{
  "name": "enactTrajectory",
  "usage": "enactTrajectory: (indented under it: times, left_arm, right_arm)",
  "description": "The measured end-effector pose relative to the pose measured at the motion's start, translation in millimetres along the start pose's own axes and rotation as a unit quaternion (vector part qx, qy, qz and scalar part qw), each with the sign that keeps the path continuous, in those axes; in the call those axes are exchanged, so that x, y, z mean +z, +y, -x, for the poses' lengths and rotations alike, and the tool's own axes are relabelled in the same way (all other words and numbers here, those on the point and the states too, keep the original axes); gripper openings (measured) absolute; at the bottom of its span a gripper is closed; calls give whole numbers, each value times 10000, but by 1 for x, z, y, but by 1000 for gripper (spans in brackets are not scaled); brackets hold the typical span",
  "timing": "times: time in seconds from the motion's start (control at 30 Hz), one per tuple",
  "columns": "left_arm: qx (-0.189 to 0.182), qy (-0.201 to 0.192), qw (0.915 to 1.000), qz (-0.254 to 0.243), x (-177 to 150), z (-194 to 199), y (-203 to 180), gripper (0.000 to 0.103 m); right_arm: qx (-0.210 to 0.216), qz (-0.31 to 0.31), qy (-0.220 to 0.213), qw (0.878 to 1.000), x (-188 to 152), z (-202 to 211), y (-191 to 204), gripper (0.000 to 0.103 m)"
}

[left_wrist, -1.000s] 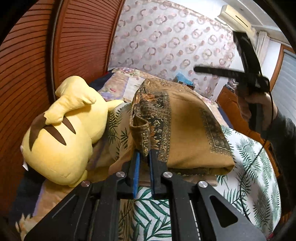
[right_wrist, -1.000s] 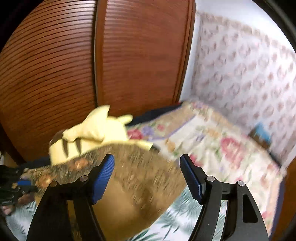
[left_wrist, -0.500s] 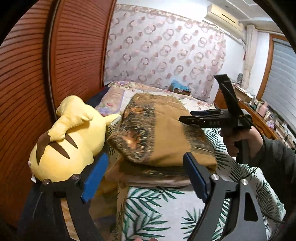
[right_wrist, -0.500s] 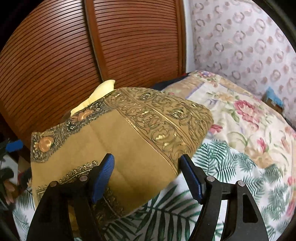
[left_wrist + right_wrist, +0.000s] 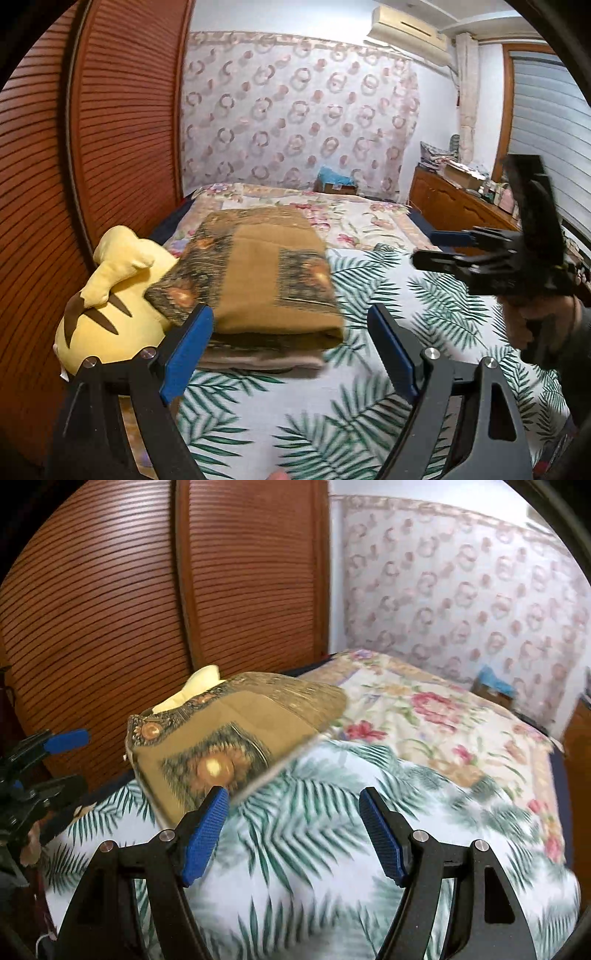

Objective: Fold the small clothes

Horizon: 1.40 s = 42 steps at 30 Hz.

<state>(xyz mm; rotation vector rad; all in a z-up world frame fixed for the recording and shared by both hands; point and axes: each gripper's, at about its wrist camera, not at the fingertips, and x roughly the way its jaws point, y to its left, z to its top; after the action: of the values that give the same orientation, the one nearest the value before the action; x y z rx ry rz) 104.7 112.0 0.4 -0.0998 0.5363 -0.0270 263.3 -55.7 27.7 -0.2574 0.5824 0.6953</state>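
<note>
The folded brown cloth (image 5: 266,280) is seen lying on the bed, on top of a paler folded piece (image 5: 258,360) and against the yellow plush toy (image 5: 110,314) at its 9 o'clock side in the left wrist view. The palm-leaf sheet (image 5: 314,417) is spread under the pile, with a floral quilt (image 5: 332,218) beyond it at 12 o'clock. The left gripper (image 5: 291,354) is held with its 2 blue pads (image 5: 186,354) set wide apart, the jaws having just been opening; nothing is gripped, and only the near edge of the pile is framed between them. The right gripper (image 5: 291,830) is likewise spread wide and empty (the cloth (image 5: 229,742) lies at 11 o'clock from it, clear of the pads). In the left wrist view the right gripper (image 5: 436,247) is seen at 3 o'clock, well apart from the pile, gripped by a hand (image 5: 543,325).
</note>
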Motion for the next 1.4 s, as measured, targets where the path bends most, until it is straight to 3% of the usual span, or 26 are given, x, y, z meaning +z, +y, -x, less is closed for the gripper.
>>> enactTrajectory:
  times: [0.37,0.5,0.63,0.83,0.93,1.4]
  left_arm:
    - [-294,-174,9988,-345,-2,20,-63,86]
    - [-349,-304,9980,-422,-2,32,-83,86]
    - [-388,-391,9971,-518,-2,40,-99,86]
    - [-402,-497,9961,-605,4,48,-116,86]
    - [-438,-537,9958,-591,4,50,-120,86]
    - [-364,-551,9965,-521,1,48,-120,86]
  right_arm:
    - [-832,-800,-540,9919,-66,115,-1,83]
    - [-1406,-988,-756,9822,-82,151,4,87]
    - [-1663,-1217,-1058,9728,-97,186,10,87]
    - [-1924,-1416,-1220,9634,-113,207,25,87]
    - [-2004,-1441,-1286,9605,-117,199,31,87]
    - [-2047,-1483,-1279,9590,-123,192,33,87]
